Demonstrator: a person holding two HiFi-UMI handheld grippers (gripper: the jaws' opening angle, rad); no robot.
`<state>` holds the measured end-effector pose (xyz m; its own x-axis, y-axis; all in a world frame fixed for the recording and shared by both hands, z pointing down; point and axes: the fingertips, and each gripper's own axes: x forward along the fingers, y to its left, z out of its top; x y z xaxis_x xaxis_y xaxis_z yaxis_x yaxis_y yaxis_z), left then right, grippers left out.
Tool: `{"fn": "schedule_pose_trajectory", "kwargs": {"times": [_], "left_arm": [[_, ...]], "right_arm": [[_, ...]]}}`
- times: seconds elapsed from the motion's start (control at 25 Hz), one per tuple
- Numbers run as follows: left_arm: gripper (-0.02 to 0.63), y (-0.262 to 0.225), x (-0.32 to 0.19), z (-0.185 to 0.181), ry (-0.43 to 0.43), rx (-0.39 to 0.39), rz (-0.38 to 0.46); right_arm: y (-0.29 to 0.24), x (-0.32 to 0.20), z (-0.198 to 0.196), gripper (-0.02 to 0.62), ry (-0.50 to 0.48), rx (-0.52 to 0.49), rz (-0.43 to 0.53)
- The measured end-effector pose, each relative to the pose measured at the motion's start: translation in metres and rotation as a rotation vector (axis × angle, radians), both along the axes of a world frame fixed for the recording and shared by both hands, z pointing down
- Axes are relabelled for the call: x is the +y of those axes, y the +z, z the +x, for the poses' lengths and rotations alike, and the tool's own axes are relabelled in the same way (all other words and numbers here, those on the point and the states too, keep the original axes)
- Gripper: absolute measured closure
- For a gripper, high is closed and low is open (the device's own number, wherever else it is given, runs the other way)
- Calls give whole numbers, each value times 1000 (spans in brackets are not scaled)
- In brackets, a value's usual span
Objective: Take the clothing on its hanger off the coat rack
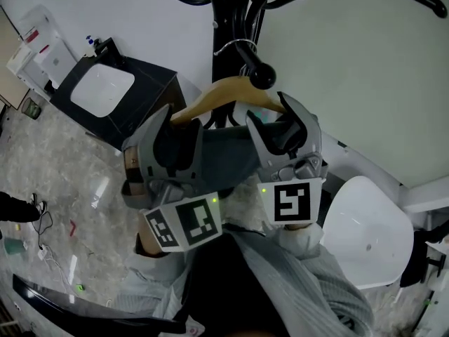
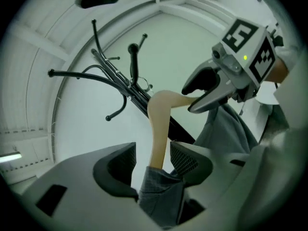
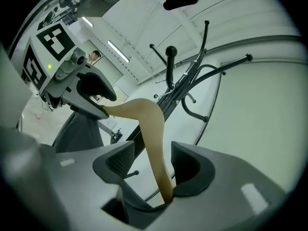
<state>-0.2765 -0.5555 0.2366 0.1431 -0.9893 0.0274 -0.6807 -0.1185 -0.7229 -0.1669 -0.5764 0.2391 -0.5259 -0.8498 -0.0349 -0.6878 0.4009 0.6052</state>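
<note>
Rack: black coat rack [image 1: 226, 20], tall, with knobbed pegs. It probably tips easily, so the load is best lifted off a peg, not dragged sideways.

Clothing [image 1: 224, 156]: grey, draped on the hanger and still hung on the rack. A loose fold could bunch under the pads, so the grip should land on wood.

Hanger [image 1: 221, 90]: pale wood, with one arm reaching into each gripper's mouth. Closing on both arms evenly should keep it level.

Peg [image 1: 261, 76]: the end knob has to be cleared.

Hook [image 1: 237, 46]: wire, looped over the peg. It likely needs raising first, then drawing outward.

Left gripper [image 2: 153, 148]: held level, aimed at the rack, body rolled. Jaws parted, with wood and a cloth fold between them, unclamped.

Right gripper [image 3: 153, 147]: held level alongside the left gripper. Jaws parted around bare wood, gripping nothing.
</note>
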Motion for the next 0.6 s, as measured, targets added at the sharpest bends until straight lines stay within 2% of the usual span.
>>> {"fn": "schedule_pose_trajectory", "kwargs": {"times": [0.24,0.28,0.4,0.6], "left_arm": [[405,5,-17,0,-55,-139,44],[412,6,-18,0,-56,-146,41],[504,7,-19,1,-49,-164,20],[511,9,-18,0,-50,-187,6]], "right_arm": [[9,-17,-1,397,51,88,20],[7,-18,1,410,62,88,35],[2,-19,4,473,88,88,74],[5,-18,3,477,100,103,89]]}}
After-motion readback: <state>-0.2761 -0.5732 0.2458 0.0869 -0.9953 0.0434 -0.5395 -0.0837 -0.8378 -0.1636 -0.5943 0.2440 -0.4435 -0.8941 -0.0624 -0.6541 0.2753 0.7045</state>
